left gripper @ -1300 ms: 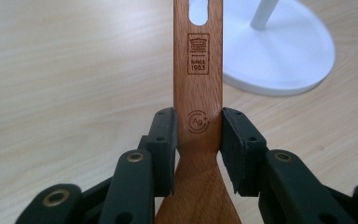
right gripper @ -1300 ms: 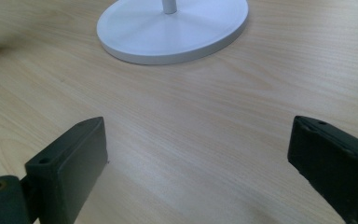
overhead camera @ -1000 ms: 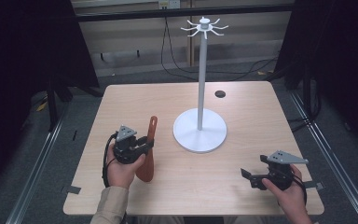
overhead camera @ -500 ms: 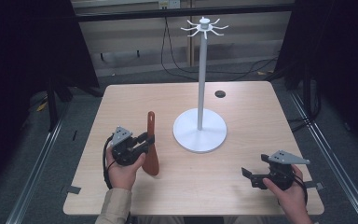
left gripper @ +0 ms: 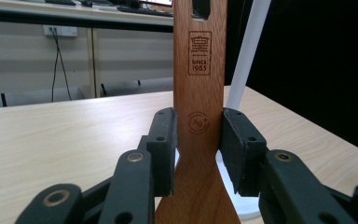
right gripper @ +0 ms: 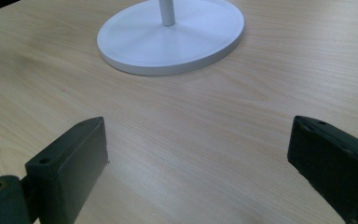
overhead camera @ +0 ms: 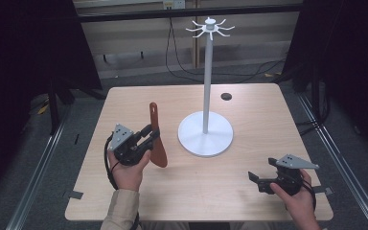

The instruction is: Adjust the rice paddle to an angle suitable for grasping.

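Observation:
A brown wooden spatula (overhead camera: 156, 136) stands nearly upright off the table, handle up, to the left of the white stand. My left gripper (overhead camera: 146, 139) is shut on its handle. In the left gripper view the two black pads clamp the spatula's (left gripper: 198, 121) handle, which bears a burnt-in logo and a hanging hole at the top. The white hook stand (overhead camera: 206, 129) has a round base (right gripper: 168, 37), a tall pole and a crown of hooks (overhead camera: 210, 27). My right gripper (overhead camera: 258, 178) hovers low near the front right of the table (overhead camera: 249, 110), jaws wide apart and empty.
A small dark round hole (overhead camera: 226, 96) lies in the tabletop behind the stand. Cables run along the floor beyond the far edge. Metal rails flank the table at left and right.
My left gripper has raised the spatula from lying on the table to standing upright, handle up. The right gripper has barely moved.

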The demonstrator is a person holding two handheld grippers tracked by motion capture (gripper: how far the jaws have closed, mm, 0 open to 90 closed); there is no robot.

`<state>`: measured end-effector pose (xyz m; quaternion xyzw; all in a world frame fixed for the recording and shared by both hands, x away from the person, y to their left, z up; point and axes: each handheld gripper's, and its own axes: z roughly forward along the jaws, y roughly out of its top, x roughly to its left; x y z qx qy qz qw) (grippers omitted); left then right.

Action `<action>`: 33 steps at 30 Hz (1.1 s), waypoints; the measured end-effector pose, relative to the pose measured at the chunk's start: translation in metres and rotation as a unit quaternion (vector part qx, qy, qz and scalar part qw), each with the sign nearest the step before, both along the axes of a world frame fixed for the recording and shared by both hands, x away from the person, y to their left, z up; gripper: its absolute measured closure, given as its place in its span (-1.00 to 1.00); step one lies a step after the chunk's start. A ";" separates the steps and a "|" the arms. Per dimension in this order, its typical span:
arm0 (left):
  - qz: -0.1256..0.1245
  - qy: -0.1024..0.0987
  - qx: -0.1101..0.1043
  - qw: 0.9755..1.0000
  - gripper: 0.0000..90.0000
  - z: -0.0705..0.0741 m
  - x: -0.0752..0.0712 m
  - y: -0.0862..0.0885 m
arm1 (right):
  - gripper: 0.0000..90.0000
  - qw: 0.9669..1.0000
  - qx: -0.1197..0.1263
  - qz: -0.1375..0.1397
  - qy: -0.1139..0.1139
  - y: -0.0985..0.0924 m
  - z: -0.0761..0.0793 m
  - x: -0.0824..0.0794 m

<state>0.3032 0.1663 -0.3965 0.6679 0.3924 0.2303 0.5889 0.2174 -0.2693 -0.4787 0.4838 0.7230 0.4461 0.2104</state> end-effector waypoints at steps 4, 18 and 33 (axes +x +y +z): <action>0.002 -0.008 -0.008 1.000 0.47 0.006 0.002 -0.004 | -0.90 1.000 -0.003 0.002 -0.001 0.000 0.000 0.000; -0.006 -0.045 -0.042 0.998 0.47 0.034 0.004 -0.018 | -0.90 1.000 -0.003 0.004 -0.003 0.002 0.000 0.000; -0.015 -0.059 -0.044 0.997 0.47 0.053 0.012 -0.033 | -0.90 1.000 0.001 0.005 -0.002 0.004 0.000 0.002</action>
